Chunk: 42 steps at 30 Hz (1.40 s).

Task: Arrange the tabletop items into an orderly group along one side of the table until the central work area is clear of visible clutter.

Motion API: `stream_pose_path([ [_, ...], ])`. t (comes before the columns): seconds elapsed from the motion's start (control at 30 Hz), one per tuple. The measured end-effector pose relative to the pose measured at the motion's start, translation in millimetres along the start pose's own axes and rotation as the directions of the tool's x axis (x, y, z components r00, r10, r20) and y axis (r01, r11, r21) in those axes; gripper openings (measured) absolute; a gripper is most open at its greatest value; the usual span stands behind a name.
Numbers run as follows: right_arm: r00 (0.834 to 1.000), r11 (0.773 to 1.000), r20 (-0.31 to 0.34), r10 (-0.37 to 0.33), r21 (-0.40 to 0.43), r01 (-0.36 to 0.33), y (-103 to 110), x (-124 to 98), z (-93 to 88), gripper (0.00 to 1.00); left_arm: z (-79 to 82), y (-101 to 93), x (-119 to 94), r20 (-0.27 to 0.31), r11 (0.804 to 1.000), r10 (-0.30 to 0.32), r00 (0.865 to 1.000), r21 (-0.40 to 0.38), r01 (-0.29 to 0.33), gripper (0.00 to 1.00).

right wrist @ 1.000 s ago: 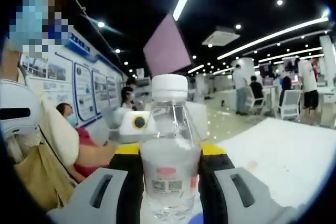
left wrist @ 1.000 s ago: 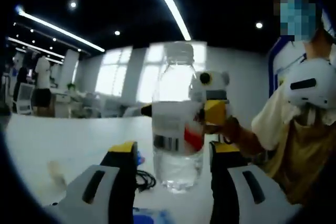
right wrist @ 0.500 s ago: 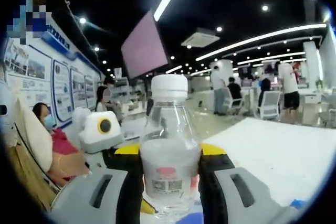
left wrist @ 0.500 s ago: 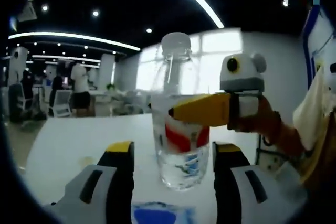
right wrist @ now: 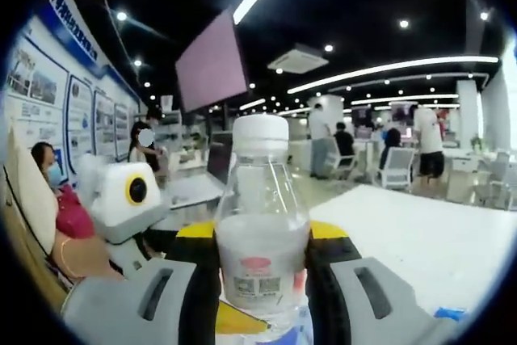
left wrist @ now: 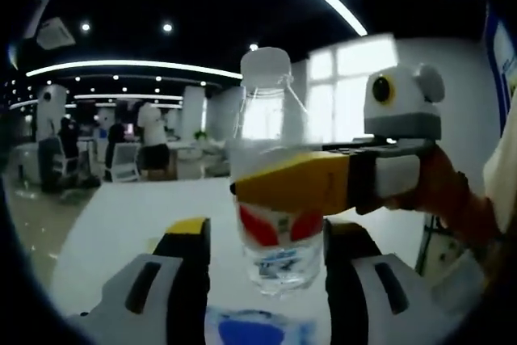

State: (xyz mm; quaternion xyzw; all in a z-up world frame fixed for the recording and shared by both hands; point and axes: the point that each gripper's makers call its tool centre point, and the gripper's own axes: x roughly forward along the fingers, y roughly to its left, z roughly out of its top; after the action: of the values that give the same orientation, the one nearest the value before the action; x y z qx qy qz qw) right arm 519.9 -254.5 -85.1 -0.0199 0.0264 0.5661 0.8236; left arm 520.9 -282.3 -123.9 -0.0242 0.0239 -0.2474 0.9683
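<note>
A clear water bottle (left wrist: 279, 224) with a white cap and a red and white label stands upright at the middle of the left gripper view. My right gripper (left wrist: 258, 187) reaches in from the right, its yellow jaws shut across the bottle's label. My left gripper (left wrist: 266, 230) is open, with one jaw on each side of the bottle's lower half. In the right gripper view the same bottle (right wrist: 262, 256) is clamped between the jaws of my right gripper (right wrist: 262, 232). A yellow finger (right wrist: 242, 321) of the left gripper shows under the bottle.
A white table (left wrist: 121, 224) stretches away behind the bottle. A blue item (left wrist: 258, 333) lies just below the bottle's base, and a blue scrap (right wrist: 448, 313) lies on the table (right wrist: 420, 240). A seated person (right wrist: 60, 208) is at the left; others stand far off.
Both views have swung round with the hands. The right gripper and its bottle now sit closer and larger in the left gripper view, between the left jaws. The right grip on the bottle is unchanged.
</note>
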Motion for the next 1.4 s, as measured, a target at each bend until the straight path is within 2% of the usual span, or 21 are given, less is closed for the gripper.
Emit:
stream_pose_path([
  [0.33,1.0,1.0,0.009,0.028,0.0,-0.028,9.7,2.9,1.0,0.4,4.5,-2.1,-0.9,0.029,0.996,0.071,0.997,0.046,-0.073,0.45],
  [0.53,0.999,0.999,0.02,0.032,0.024,-0.032,10.9,4.1,2.7,0.41,7.8,0.0,-2.8,0.057,0.994,0.104,0.993,0.037,-0.106,0.41],
  [0.93,0.999,0.999,0.022,0.039,0.036,-0.04,13.5,8.9,3.3,0.44,8.5,5.0,-6.3,0.102,0.993,0.115,0.988,-0.005,-0.115,0.38],
  [1.0,0.998,0.996,0.033,0.048,0.067,-0.05,14.4,9.9,6.4,0.51,10.1,5.6,-6.4,0.113,0.994,0.113,0.987,0.002,-0.114,0.38],
  [1.1,0.998,0.994,0.048,0.043,0.101,-0.048,11.8,8.8,10.6,0.72,11.9,9.2,-7.7,0.119,0.993,0.115,0.986,0.005,-0.116,0.38],
  [1.13,0.998,0.994,0.051,0.041,0.102,-0.046,10.9,7.3,11.5,0.74,12.6,10.8,-8.2,0.122,0.993,0.116,0.986,0.007,-0.118,0.38],
  [1.27,0.999,0.992,0.051,0.02,0.125,-0.026,2.6,-1.9,12.0,0.75,14.1,23.8,-10.6,0.116,0.991,0.135,0.984,0.007,-0.136,0.38],
  [1.4,0.999,0.992,0.049,0.005,0.13,-0.011,-1.7,-11.5,10.7,0.81,17.6,39.3,-13.3,0.116,0.986,0.158,0.981,0.025,-0.162,0.38],
])
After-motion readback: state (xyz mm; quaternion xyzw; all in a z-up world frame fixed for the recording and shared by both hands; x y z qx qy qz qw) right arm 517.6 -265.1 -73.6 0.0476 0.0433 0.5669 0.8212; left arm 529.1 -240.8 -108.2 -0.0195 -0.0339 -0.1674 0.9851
